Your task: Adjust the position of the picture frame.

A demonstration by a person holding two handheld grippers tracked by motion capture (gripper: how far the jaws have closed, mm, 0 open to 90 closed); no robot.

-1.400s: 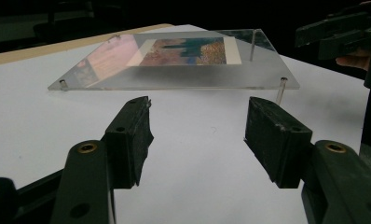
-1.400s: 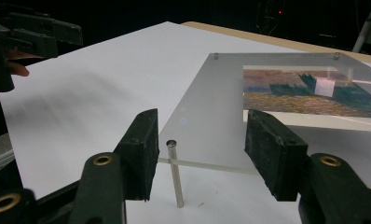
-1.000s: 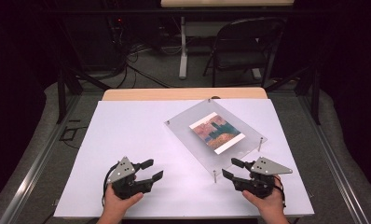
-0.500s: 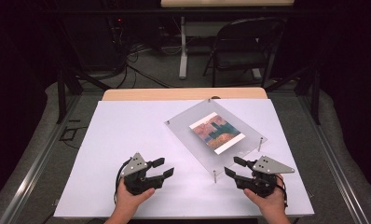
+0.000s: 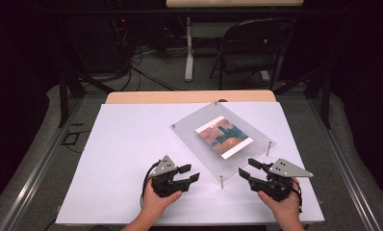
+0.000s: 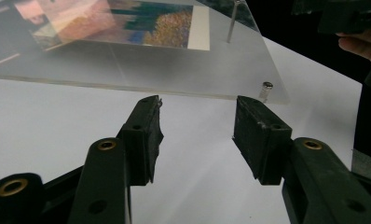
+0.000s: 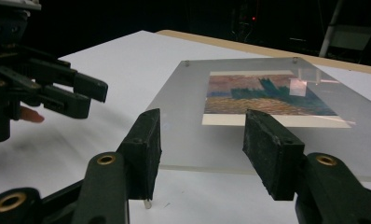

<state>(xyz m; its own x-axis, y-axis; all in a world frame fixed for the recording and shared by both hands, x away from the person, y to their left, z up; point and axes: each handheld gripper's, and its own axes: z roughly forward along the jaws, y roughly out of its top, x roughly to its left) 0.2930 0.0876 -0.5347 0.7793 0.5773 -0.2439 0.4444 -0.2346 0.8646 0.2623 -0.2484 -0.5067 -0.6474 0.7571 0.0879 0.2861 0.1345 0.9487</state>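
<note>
Covering the wooden table (image 5: 189,96), white board (image 5: 127,159) (dark room beyond).

This looks like a lab or recording studio rather than a home. A white table (image 5: 132,144) stands on a grey floor (image 5: 160,79) inside a dark, curtained enclosure framed by black metal struts (image 5: 67,96). Behind it sit a folding chair (image 5: 252,48), loose cables (image 5: 141,53) trailing to dark equipment with a small red light (image 5: 124,21), and the leg of a second table (image 5: 189,48).
</note>
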